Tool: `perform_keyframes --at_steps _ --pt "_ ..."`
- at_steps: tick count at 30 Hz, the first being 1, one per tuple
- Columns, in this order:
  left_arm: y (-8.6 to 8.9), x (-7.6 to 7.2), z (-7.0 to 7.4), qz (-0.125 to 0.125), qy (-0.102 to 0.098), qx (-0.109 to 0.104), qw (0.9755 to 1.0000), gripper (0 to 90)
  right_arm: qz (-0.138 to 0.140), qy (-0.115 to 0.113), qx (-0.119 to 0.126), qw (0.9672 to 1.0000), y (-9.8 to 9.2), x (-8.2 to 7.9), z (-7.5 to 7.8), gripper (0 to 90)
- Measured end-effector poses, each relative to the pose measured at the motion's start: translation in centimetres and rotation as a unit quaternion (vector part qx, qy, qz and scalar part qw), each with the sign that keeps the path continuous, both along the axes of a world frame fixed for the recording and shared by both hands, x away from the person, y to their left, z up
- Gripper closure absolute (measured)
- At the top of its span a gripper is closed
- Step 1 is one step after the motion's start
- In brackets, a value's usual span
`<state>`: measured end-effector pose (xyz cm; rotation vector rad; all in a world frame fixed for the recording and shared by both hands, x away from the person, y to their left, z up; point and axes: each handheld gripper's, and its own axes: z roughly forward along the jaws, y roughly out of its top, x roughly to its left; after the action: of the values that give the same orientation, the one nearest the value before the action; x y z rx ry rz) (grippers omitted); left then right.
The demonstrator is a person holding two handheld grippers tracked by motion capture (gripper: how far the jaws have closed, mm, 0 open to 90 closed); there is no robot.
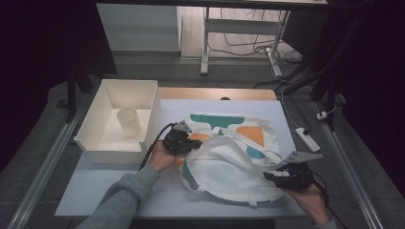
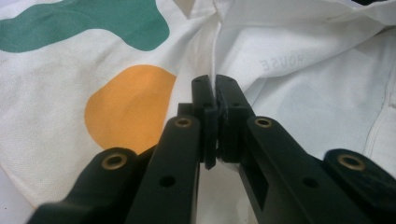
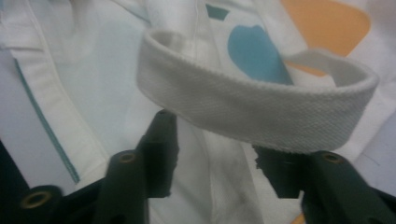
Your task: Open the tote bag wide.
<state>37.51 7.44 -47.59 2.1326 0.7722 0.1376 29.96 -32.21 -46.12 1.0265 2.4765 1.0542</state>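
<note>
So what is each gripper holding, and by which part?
Left gripper pinches a fold of the tote bag. Right gripper is open, holding nothing.

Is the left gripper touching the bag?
Touching. In the left gripper view, the left gripper has its jaws shut on a fold of the white tote bag, with cloth pinched between them.

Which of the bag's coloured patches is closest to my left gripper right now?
The orange patch. In the left gripper view it lies just beside the left gripper, whose jaws are shut on a fold of the tote bag; the green patch sits farther up the cloth.
</note>
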Motion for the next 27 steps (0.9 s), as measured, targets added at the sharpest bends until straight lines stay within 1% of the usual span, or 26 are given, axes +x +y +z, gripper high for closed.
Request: perform_keyframes --at_steps 2,3,4,5,6,7,9,11,12,13,16,19,21,23,25,27 --pt "0.0 0.0 0.0 0.000 0.000 0.000 1.0000 86.9 -0.003 0.002 -0.020 0.9998 0.3 0.4 -0.6 57.4" --pt "0.1 0.0 0.0 0.000 0.000 -0.001 1.0000 86.9 0.000 0.003 -0.029 0.9996 0.5 0.5 -0.9 61.9" --pt "0.1 0.0 0.0 0.000 0.000 -0.001 1.0000 86.9 0.004 0.006 -0.036 0.9993 0.7 0.6 -1.2 69.5" --pt "0.1 0.0 0.0 -0.001 -0.001 -0.001 1.0000 86.9 -0.001 0.003 -0.047 0.9989 0.8 0.7 -1.3 76.6" --pt "0.1 0.0 0.1 -0.001 -0.001 -0.001 1.0000 86.9 -0.002 -0.002 -0.053 0.9986 0.9 0.8 -1.4 85.4" --pt "0.1 0.0 0.1 -0.001 -0.001 -0.003 1.0000 86.9 -0.001 -0.005 -0.050 0.9988 0.9 0.8 -1.3 86.8" --pt "0.3 -0.2 0.4 -0.003 -0.002 -0.010 0.9999 87.0 0.003 -0.014 -0.053 0.9985 0.9 0.7 -0.8 87.6" --pt "0.6 -0.6 0.9 -0.007 -0.006 -0.019 0.9998 87.0 0.008 -0.026 -0.046 0.9986 0.9 0.2 0.0 87.7" --pt "0.8 -0.9 1.3 -0.008 -0.011 -0.025 0.9996 87.0 0.009 -0.034 -0.039 0.9986 0.8 -0.1 0.5 87.7" --pt "1.0 -1.0 1.5 -0.009 -0.013 -0.028 0.9995 87.0 0.012 -0.041 -0.026 0.9988 0.7 -0.4 1.2 87.8" --pt "1.8 -1.9 2.7 -0.010 -0.028 -0.040 0.9987 87.1 0.021 -0.059 -0.005 0.9980 0.6 -1.2 2.8 87.8" --pt "3.0 -2.7 4.2 -0.009 -0.045 -0.057 0.9973 87.1 0.038 -0.082 0.012 0.9959 0.9 -2.1 4.8 87.8" --pt "3.8 -3.2 5.3 -0.008 -0.057 -0.073 0.9957 87.1 0.046 -0.099 0.027 0.9937 1.0 -2.6 6.2 87.8" --pt "4.5 -3.6 6.4 -0.007 -0.072 -0.082 0.9940 87.2 0.049 -0.114 0.039 0.9916 1.1 -2.9 7.5 87.8" --pt "5.0 -3.9 7.2 -0.003 -0.081 -0.091 0.9925 87.2 0.046 -0.130 0.047 0.9893 1.0 -2.7 8.5 87.8" --pt "5.3 -3.8 7.5 0.002 -0.083 -0.100 0.9916 87.2 0.035 -0.141 0.057 0.9877 0.7 -2.2 9.2 87.8"
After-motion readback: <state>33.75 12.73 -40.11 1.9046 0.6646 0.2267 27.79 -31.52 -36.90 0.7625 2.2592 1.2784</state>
